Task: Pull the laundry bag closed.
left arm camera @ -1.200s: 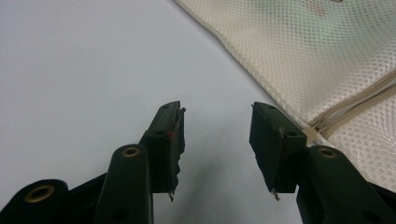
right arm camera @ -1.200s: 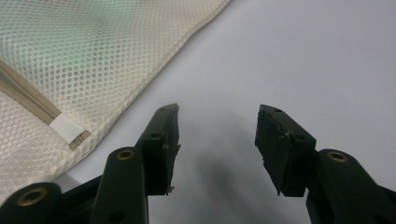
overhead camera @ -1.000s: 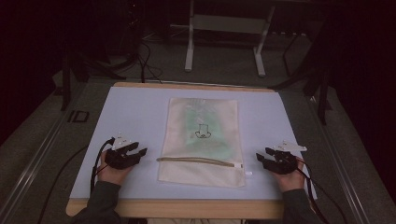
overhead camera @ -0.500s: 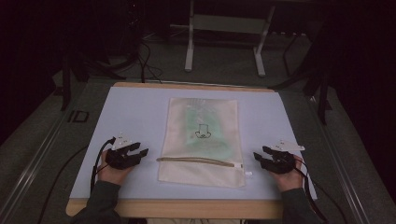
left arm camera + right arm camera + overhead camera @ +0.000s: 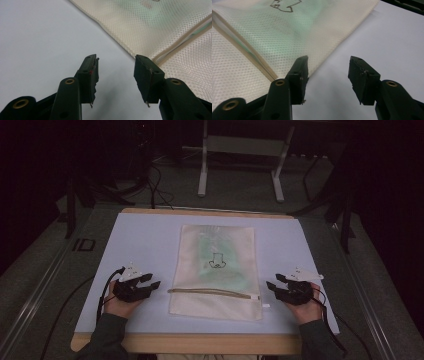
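Mesh bag [image 5: 215, 270] lay flat at mid-table on the pale blue mat [image 5: 145, 245], flanked by both grippers. Left gripper [image 5: 150, 285] sat low by the bag's left edge, jaws apart and empty; in the left gripper view its right jaw tip was just beside the bag's hem [image 5: 130, 52] near the zipper end, not touching as far as could be told. Right gripper [image 5: 274, 284] likewise stood parted and empty, its left jaw at the bag's right edge in the right gripper view. Compared with the frames half a second and one second before, the right gripper had edged slightly inward toward the bag; the left had hardly shifted and the bag not at all. Judgement: approach phase, no grasp yet. Bag's long axis ran away from the person, the zipper [image 5: 215, 292] crossing it at the near end, its pull [image 5: 258, 296] at the right.
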`<state>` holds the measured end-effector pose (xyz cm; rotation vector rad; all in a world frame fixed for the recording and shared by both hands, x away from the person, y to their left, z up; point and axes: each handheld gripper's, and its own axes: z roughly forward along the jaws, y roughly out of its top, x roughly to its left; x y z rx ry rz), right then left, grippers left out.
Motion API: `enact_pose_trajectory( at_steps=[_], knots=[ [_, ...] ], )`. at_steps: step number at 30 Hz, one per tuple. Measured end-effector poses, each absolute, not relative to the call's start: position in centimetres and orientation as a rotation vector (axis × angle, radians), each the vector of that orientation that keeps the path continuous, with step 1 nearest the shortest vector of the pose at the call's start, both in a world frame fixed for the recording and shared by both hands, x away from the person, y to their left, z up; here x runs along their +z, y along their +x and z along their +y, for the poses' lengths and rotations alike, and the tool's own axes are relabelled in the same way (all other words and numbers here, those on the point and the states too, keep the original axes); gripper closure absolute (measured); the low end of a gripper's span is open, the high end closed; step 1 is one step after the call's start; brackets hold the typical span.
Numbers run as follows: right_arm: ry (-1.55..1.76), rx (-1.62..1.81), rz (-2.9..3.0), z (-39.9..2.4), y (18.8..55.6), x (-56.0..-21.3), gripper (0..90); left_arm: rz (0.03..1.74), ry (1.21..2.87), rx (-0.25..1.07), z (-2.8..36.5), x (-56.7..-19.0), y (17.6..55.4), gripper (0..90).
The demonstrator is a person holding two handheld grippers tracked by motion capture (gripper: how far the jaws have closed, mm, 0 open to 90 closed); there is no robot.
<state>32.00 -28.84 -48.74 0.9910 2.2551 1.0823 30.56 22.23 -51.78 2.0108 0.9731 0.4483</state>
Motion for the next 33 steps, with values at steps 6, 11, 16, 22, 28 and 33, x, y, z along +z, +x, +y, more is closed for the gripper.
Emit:
enact_pose_trajectory(
  at_steps=[6, 11, 16, 22, 28, 33],
  knots=[
    [0.919, 1.086, 2.278, -27.4, 31.9, -48.2, 50.1, 0.957, 2.019, 0.443, 22.1, -51.7, 30.6, 52.5],
    [0.872, 1.09, 2.3, -26.2, 31.9, -47.8, 50.1, 0.954, 2.015, 0.443, 22.1, -51.7, 30.6, 52.6],
    [0.835, 1.098, 2.327, -25.1, 32.2, -47.6, 50.2, 0.937, 2.025, 0.435, 22.1, -51.6, 30.6, 52.6],
    [0.785, 1.093, 2.361, -23.6, 32.5, -47.5, 50.6, 0.918, 2.036, 0.419, 21.8, -51.6, 30.7, 52.6],
    [0.731, 1.088, 2.392, -22.1, 32.6, -47.2, 51.4, 0.86, 2.06, 0.39, 21.5, -51.6, 30.6, 52.5],
    [0.68, 1.068, 2.416, -21.0, 32.7, -47.2, 51.4, 0.826, 2.065, 0.367, 21.4, -51.5, 30.5, 52.5]
  ],
)
